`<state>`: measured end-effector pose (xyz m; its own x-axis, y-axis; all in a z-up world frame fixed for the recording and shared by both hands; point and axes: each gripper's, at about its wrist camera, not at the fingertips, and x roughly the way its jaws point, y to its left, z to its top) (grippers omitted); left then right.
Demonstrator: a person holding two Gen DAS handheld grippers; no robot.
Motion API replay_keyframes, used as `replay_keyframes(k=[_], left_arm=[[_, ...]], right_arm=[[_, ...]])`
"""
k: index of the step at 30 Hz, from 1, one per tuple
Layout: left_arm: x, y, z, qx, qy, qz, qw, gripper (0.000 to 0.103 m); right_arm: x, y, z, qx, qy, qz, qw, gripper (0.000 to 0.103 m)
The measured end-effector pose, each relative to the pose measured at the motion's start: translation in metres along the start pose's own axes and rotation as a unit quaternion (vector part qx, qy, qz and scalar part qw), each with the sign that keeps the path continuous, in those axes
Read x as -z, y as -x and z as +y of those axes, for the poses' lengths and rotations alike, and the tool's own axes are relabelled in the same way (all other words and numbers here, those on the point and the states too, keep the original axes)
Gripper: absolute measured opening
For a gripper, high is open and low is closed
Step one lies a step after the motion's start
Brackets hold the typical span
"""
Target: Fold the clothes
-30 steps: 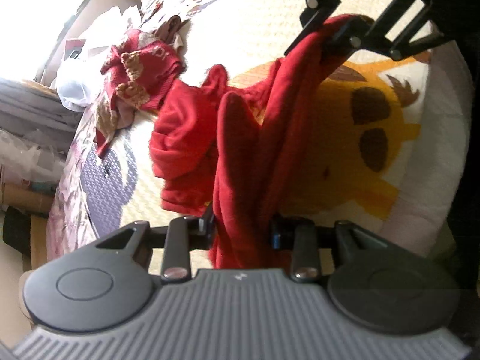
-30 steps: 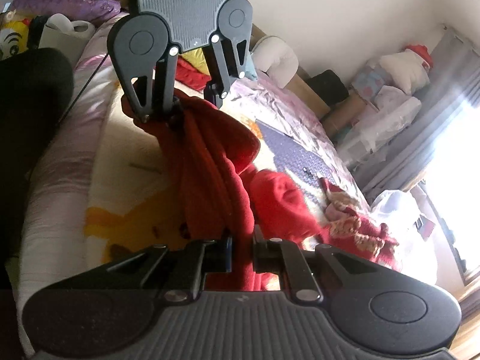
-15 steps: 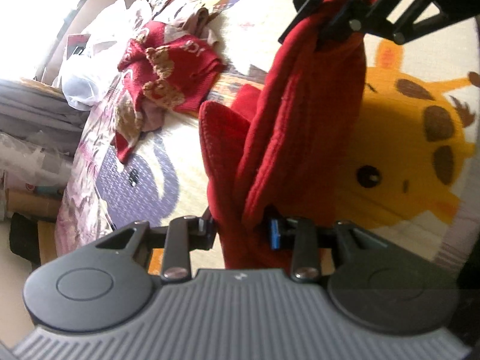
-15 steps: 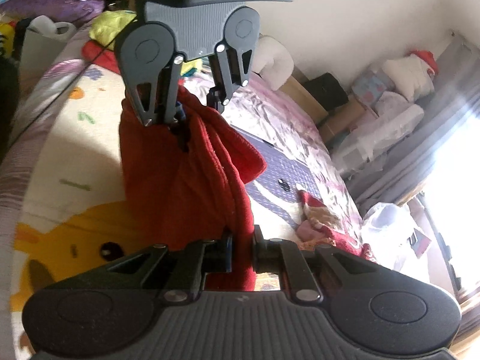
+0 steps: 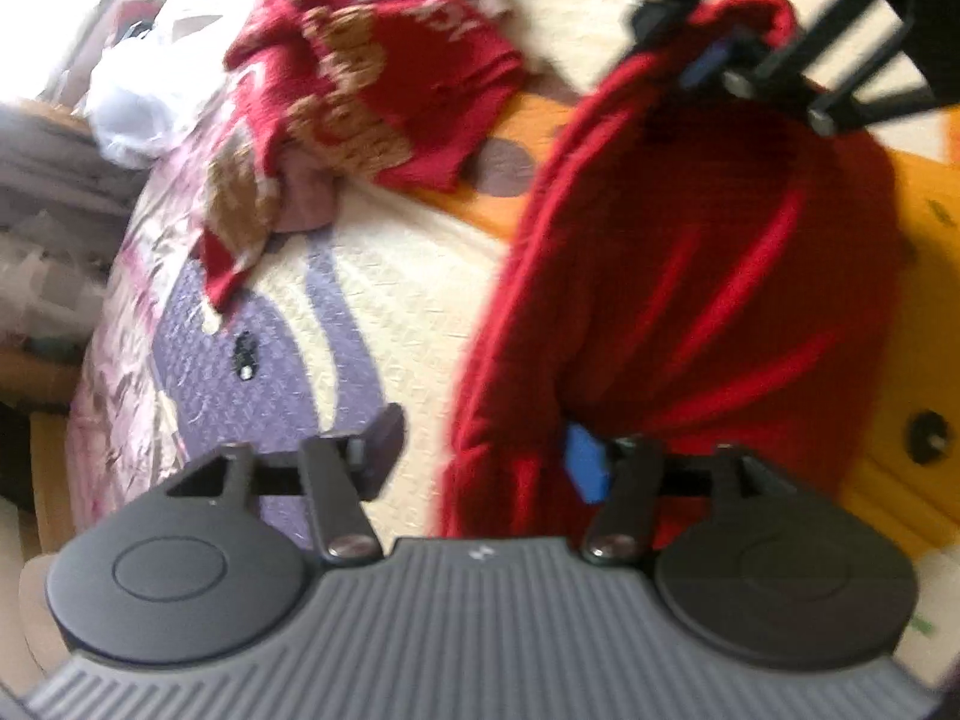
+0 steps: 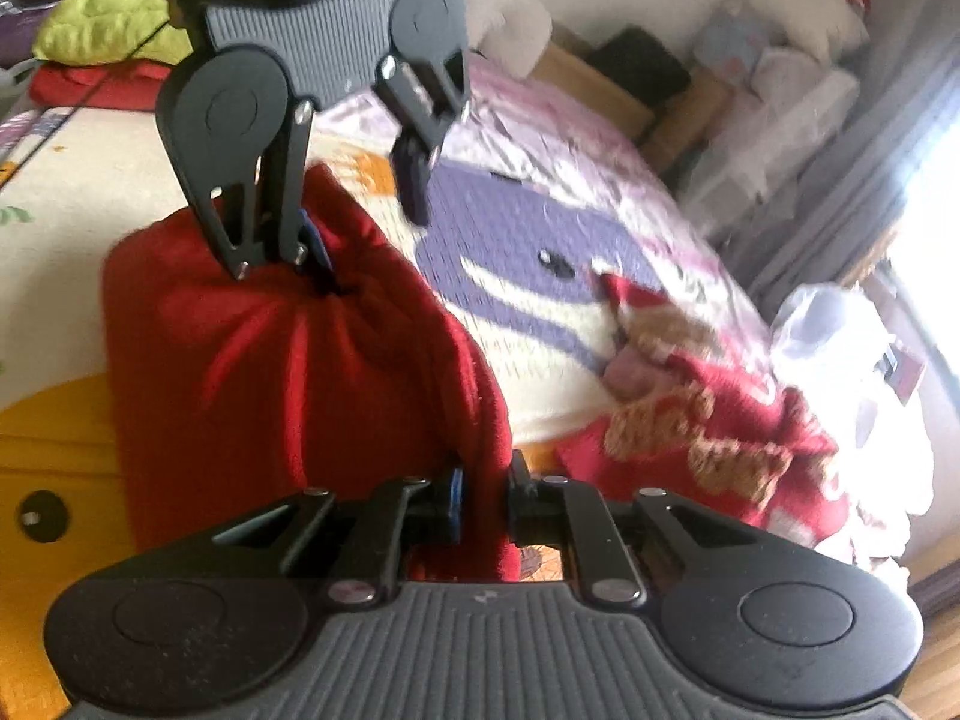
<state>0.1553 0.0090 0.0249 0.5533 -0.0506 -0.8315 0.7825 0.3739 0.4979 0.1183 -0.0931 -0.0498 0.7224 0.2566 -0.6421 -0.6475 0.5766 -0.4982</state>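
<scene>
The left gripper (image 5: 480, 450) has its fingers spread wide apart; the red garment (image 5: 690, 300) hangs between them, resting against the blue pad of the finger on the right, free of the other. In the right wrist view the right gripper (image 6: 483, 504) is clamped on a fold of the same garment at the lower centre. The cloth bunches over the bed (image 6: 60, 192), whose cover shows a yellow cartoon figure and a purple whale. A red patterned sweater (image 5: 372, 90) lies crumpled at the upper left of the left wrist view, beside a white plastic bag (image 5: 132, 108).
</scene>
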Motion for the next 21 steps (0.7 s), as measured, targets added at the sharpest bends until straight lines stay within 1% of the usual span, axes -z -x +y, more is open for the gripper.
replay_keyframes(k=[1,2,3,5,6,8,10,13,14,15,16,17,18,19,20,21], left_arm=[[0.002,0.001,0.003,-0.005,0.007,-0.004,1.0,0.075],[0.005,0.001,0.005,-0.01,0.015,-0.007,0.9998,0.083],[0.007,0.002,0.008,-0.014,0.022,-0.011,0.9996,0.086],[0.012,0.003,0.013,-0.024,0.037,-0.018,0.9989,0.09],[0.014,0.004,0.016,-0.029,0.044,-0.021,0.9984,0.091],[0.019,0.005,0.022,-0.038,0.059,-0.029,0.9971,0.096],[0.024,0.006,0.027,-0.048,0.073,-0.036,0.9955,0.096],[0.031,0.01,0.035,-0.062,0.095,-0.048,0.9923,0.096],[0.032,0.018,0.036,-0.068,0.103,-0.057,0.9908,0.096],[0.033,0.025,0.037,-0.073,0.11,-0.066,0.989,0.096],[0.034,0.033,0.038,-0.075,0.12,-0.077,0.9869,0.096],[0.034,0.041,0.037,-0.068,0.132,-0.093,0.9845,0.096],[0.033,0.048,0.032,-0.051,0.139,-0.11,0.9828,0.096],[0.032,0.054,0.027,-0.034,0.146,-0.127,0.9805,0.096],[0.031,0.06,0.023,-0.018,0.153,-0.143,0.9776,0.096],[0.03,0.064,0.017,0.001,0.158,-0.159,0.9745,0.096]], right_arm=[[0.003,-0.009,-0.002,-0.002,-0.008,0.004,1.0,0.017],[0.006,-0.014,-0.004,0.0,-0.017,0.004,1.0,0.021],[0.009,-0.019,-0.005,0.002,-0.027,0.005,1.0,0.024],[0.011,-0.018,-0.009,0.021,-0.039,-0.002,0.999,0.042],[0.012,-0.018,-0.01,0.03,-0.045,-0.006,0.999,0.046],[0.013,-0.005,-0.015,0.049,-0.056,-0.021,0.997,0.059],[0.013,0.012,-0.019,0.065,-0.073,-0.038,0.995,0.063],[0.016,0.037,-0.026,0.083,-0.11,-0.066,0.988,0.064],[0.017,0.046,-0.026,0.08,-0.135,-0.081,0.984,0.063],[0.017,0.047,-0.022,0.07,-0.152,-0.087,0.982,0.061],[0.017,0.047,-0.019,0.061,-0.168,-0.092,0.98,0.054],[0.017,0.047,-0.015,0.051,-0.183,-0.097,0.977,0.039],[0.017,0.048,-0.011,0.041,-0.199,-0.103,0.974,0.028],[0.017,0.048,-0.008,0.032,-0.215,-0.108,0.97,0.006],[0.017,0.048,-0.004,0.022,-0.231,-0.113,0.966,0.003],[0.018,0.048,-0.001,0.012,-0.246,-0.118,0.962,0.003]])
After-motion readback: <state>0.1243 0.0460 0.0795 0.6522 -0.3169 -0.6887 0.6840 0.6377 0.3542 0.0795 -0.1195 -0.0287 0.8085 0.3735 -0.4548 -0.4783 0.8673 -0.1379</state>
